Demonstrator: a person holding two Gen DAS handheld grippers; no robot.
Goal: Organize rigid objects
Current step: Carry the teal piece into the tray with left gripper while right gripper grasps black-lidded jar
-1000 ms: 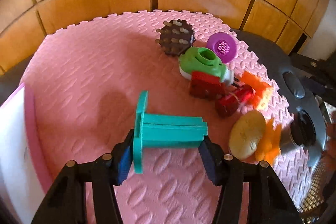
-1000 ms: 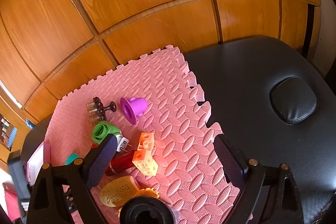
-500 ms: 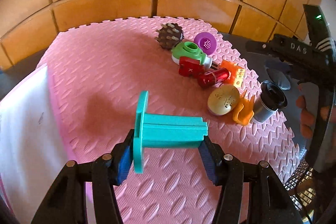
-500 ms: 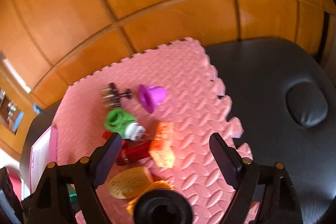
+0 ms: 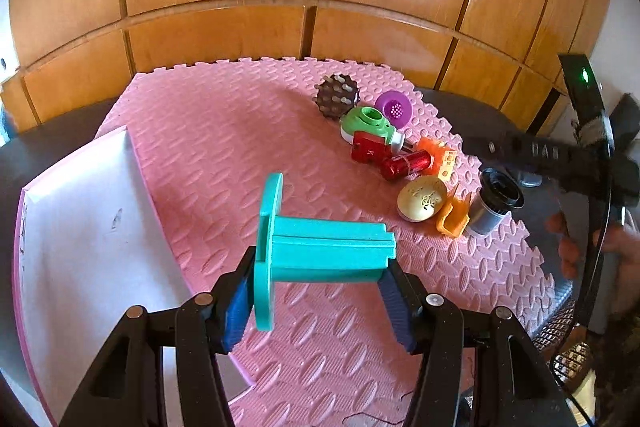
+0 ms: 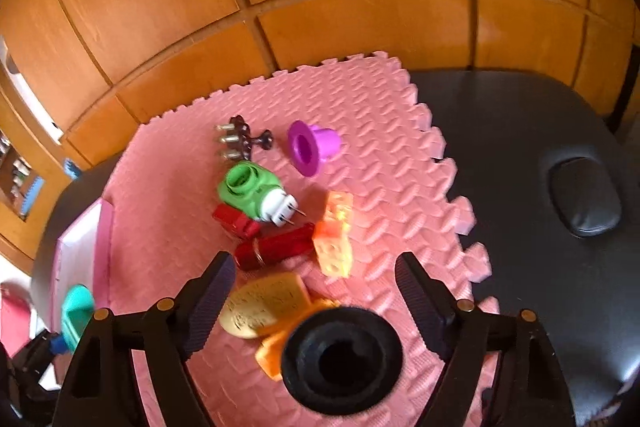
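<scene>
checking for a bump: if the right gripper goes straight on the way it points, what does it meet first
Most likely the black-rimmed cup, sitting low between the closing right gripper's fingers; nothing is gripped yet. Depth is unclear, so it might pass just over the rim.

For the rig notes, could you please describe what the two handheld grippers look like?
Both are matte black plastic frames with triangular cut-outs and round metal screw heads. The left gripper has blue ribbed pads on its fingers; the right gripper has darker pads. Seen from the left wrist, the right one's body carries white lettering and a green light.
</scene>
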